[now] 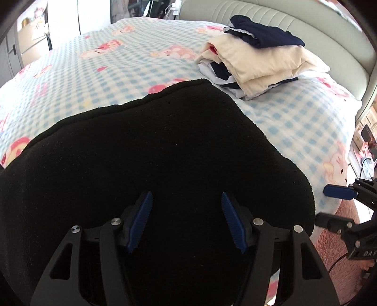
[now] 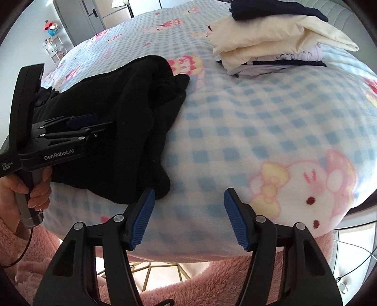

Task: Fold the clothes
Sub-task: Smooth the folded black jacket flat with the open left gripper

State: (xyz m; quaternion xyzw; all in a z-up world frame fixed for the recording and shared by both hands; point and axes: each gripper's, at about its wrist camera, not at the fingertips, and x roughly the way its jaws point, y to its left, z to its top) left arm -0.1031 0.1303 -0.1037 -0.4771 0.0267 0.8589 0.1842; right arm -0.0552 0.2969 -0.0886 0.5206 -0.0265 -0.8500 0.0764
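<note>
A black fleece garment (image 1: 150,150) lies folded on the bed near its front edge; it also shows in the right wrist view (image 2: 117,122). My left gripper (image 1: 186,200) is open, its blue pads spread just above the garment's near part, holding nothing. It also shows from the side in the right wrist view (image 2: 94,122). My right gripper (image 2: 189,197) is open and empty over the blanket, just right of the garment's near corner. It also shows at the right edge of the left wrist view (image 1: 329,204).
A blue-checked cartoon blanket (image 2: 271,122) covers the bed. A stack of folded clothes, cream (image 1: 264,63) with a navy item (image 1: 264,33) on top, sits at the far right by the padded headboard (image 1: 294,21). A pink fluffy sleeve (image 2: 212,277) is below the bed edge.
</note>
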